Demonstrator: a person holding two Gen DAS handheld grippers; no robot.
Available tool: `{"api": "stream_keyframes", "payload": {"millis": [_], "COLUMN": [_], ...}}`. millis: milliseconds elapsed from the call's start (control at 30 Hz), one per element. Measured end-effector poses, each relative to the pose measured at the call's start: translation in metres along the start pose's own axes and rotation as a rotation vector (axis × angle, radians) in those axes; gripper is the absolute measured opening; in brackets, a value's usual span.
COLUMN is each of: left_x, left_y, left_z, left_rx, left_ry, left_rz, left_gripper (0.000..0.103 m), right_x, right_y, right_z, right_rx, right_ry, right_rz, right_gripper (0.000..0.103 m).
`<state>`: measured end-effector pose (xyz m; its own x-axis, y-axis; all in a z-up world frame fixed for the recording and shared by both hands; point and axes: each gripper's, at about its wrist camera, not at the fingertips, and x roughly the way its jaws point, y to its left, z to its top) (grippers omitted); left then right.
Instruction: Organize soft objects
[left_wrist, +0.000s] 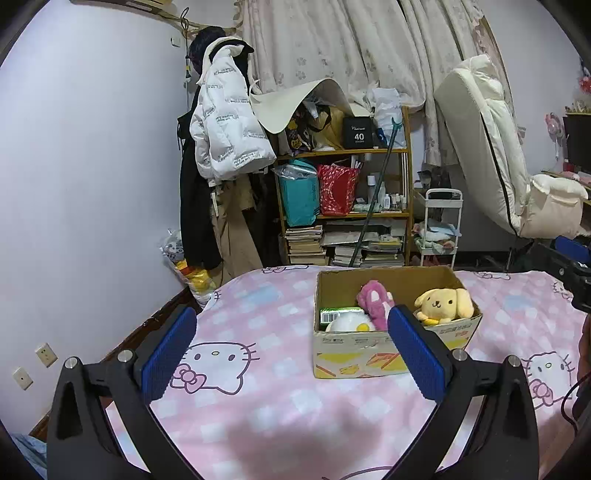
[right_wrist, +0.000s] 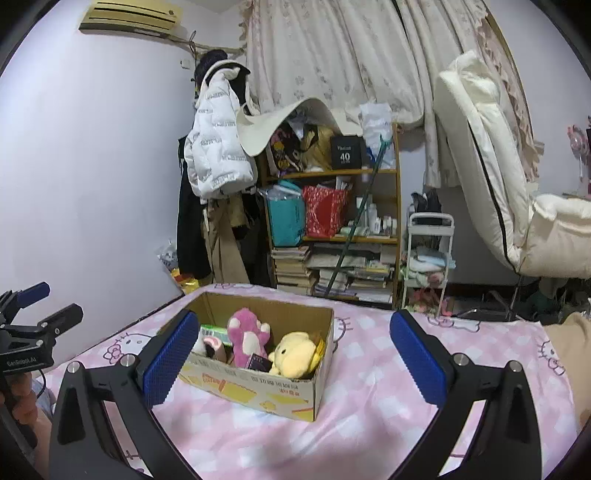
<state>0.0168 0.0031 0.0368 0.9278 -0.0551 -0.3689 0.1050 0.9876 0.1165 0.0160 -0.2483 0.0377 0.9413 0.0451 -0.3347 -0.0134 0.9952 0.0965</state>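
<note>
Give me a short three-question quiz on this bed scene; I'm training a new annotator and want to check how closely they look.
1. True or false: the yellow plush dog lies on the pink bedspread, outside the cardboard box.
2. Which toy sits next to the yellow plush dog in the box? A) pink plush B) blue teddy C) green frog
3. Fill in: both the left gripper and the right gripper are ____ and hold nothing.

Key: 1 false, it is inside the box; 2 A; 3 open.
</note>
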Motion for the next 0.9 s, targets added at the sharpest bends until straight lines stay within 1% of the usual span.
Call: {"api": "stream_keyframes", "payload": {"millis": [267,733,833,900], "left_x": [0.012,0.015,0.015,0.016], "left_y": [-0.002,-0.009,-0.01,-0.01], "left_z": [-0.008,-0.013,-0.013,-0.013], "left_rx": [0.02,0.047,0.049,0.048], "left_ry": [0.023,0.021,0.026,0.023], "left_rz": [0.021,0.07,0.064,0.072], "left_gripper": [0.102,0.102,0.102,0.102], "right_x": [0.016,0.02,0.02,0.02], "right_y": [-0.006,-0.004,-0.005,-0.005], "right_z": [-0.012,-0.019,-0.019,-0.019], "right_rx": [-0.006,-0.017,-0.018,-0.018], "right_ry": [0.038,0.039,0.041,0.041], "right_rz": [-0.009,-0.01,-0.009,-0.007], "right_gripper": [0.103,0.103,0.103,0.103]}}
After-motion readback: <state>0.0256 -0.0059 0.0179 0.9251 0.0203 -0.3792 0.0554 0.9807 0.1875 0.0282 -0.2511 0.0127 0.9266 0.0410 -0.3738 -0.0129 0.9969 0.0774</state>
